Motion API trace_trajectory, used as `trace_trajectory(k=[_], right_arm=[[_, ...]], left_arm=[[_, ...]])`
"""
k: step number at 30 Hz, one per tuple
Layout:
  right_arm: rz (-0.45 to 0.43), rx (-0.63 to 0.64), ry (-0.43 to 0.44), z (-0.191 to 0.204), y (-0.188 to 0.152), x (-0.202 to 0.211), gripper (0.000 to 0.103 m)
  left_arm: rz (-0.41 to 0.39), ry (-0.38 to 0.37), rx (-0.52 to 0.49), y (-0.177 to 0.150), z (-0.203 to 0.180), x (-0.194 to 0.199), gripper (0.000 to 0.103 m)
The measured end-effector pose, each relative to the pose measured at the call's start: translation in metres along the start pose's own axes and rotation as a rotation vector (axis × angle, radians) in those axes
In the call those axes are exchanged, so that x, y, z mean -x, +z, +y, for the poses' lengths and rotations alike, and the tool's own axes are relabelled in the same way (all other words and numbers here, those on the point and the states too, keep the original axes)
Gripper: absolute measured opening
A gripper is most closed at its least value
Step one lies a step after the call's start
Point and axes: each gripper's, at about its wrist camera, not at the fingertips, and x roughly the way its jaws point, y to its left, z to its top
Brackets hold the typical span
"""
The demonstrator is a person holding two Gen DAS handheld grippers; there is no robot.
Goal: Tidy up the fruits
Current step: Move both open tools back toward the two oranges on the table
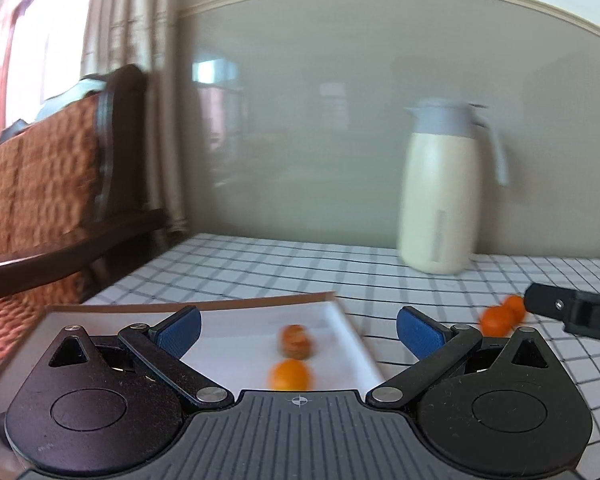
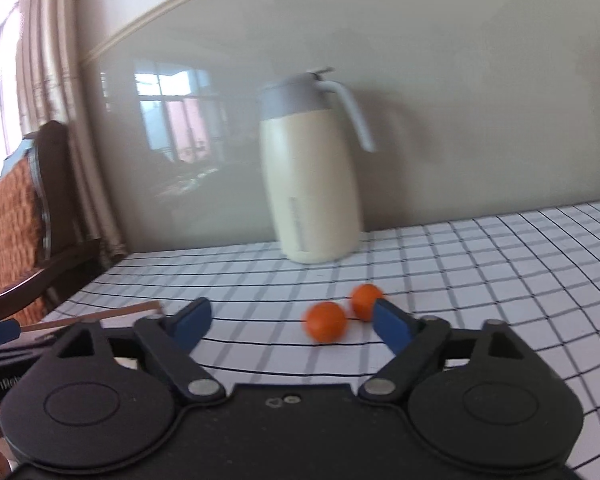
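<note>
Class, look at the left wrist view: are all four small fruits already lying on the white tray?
No: only two fruits lie on the white tray; two oranges sit on the checked tablecloth.

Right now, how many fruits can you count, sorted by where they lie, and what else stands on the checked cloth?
Small orange fruits on the white tray: 2, one near the camera, one behind it.
Small orange fruits on the checked tablecloth: 2, one nearer, one behind it.
Cream thermos jug: 1.
Total: 4 fruits, 6 things with tray and jug.
</note>
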Motion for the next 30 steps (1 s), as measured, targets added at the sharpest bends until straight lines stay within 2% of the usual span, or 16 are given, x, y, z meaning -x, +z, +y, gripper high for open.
trace_trajectory(k=[2,6,8,10,11,13,16,20,25,30], right_arm=[[0.009,-0.024,-0.021,-0.012,0.000,-0.001,0.066],[0.029,-0.032,-0.065,-0.032,0.000,-0.003,0.057],[0.034,-0.031,-0.077,-0.040,0.001,-0.002,0.044],[0.040,-0.030,-0.086,-0.047,0.001,-0.003,0.043],[0.042,-0.032,-0.091,-0.050,0.002,-0.004,0.041],[0.052,-0.034,-0.090,-0.055,0.003,-0.007,0.036],[0.069,-0.031,-0.087,-0.060,0.005,-0.015,0.032],[0.094,-0.023,-0.083,-0.062,0.010,-0.024,0.032],[0.115,0.005,-0.080,-0.063,0.016,-0.037,0.029],[0.121,0.019,-0.080,-0.066,0.022,-0.048,0.029]], left_arm=[[0.007,-0.036,-0.017,-0.001,-0.017,-0.003,0.103],[0.050,-0.111,-0.027,0.001,-0.050,-0.015,0.103],[0.058,-0.133,-0.037,0.002,-0.063,-0.020,0.103],[0.064,-0.144,-0.054,0.002,-0.078,-0.026,0.102],[0.071,-0.150,-0.059,0.001,-0.085,-0.028,0.101],[0.092,-0.168,-0.065,-0.001,-0.094,-0.035,0.090],[0.111,-0.185,-0.084,-0.003,-0.105,-0.042,0.088],[0.115,-0.200,-0.096,-0.003,-0.115,-0.052,0.087],[0.136,-0.228,-0.099,0.000,-0.125,-0.065,0.080],[0.148,-0.244,-0.111,-0.002,-0.135,-0.073,0.080]])
